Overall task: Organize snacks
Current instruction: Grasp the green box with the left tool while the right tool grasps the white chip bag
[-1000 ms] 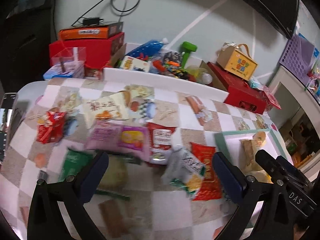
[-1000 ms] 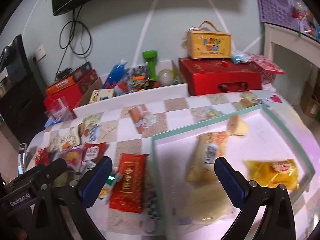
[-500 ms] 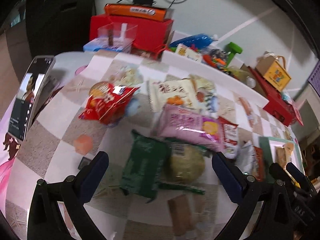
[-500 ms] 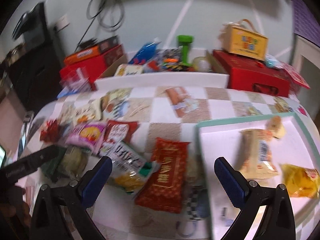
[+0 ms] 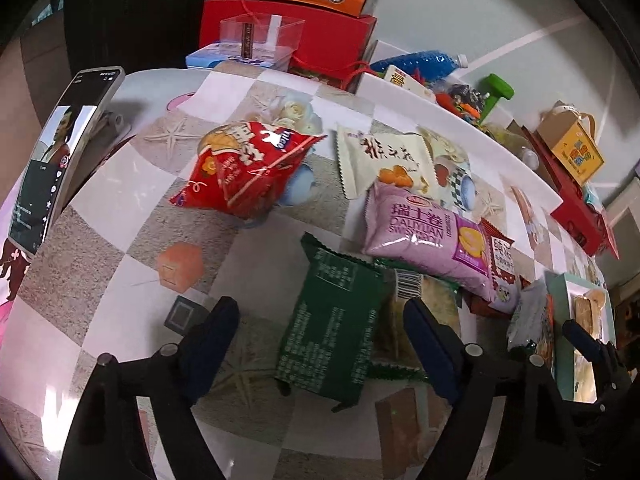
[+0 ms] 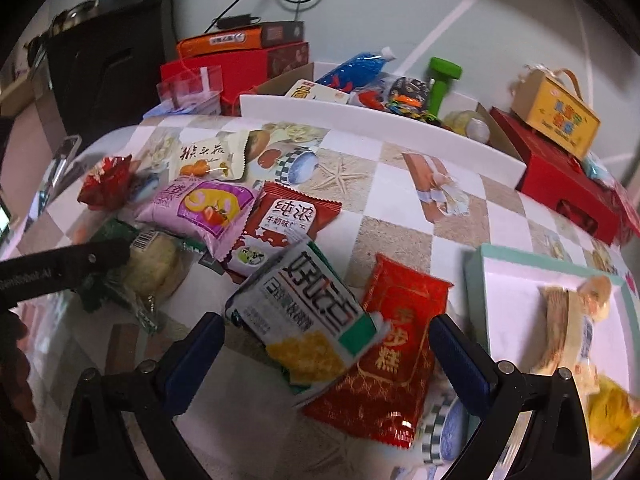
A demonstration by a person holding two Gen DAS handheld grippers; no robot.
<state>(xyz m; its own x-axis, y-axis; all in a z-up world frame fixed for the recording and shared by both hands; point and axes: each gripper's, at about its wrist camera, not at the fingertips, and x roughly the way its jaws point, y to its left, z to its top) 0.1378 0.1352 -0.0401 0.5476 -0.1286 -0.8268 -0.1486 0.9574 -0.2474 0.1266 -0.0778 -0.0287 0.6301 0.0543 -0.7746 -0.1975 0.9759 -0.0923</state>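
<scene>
The dark green crinkled foil snack packet [image 5: 334, 320] lies flat, printed back up, on the checkered worktop [image 5: 120, 280]. It now sits between the jaws of the left hand-held gripper [image 5: 320, 332], which have just been closing but do not yet press it; a pick-up looks imminent. The right hand-held gripper [image 6: 324, 344] has swung from the teal-rimmed white tray [image 6: 516, 300] to hang wide over a white-and-green corn-snack packet [image 6: 308, 316].

The tablecloth [image 5: 100, 280] is smooth, glossy plastic that throws back glare, and the green packet [image 5: 332, 320] and pink packet [image 5: 420, 236] are shiny film, as is the crinkled red foil bag [image 5: 244, 168]. The red pouch [image 6: 384, 352] looks glossy with metallic gold print. The tray [image 6: 476, 280] is smooth and matt, the yellow box [image 6: 560, 112] looks like cardboard, and the 2 gripper pads [image 6: 196, 356] look like matt blue rubber.
</scene>
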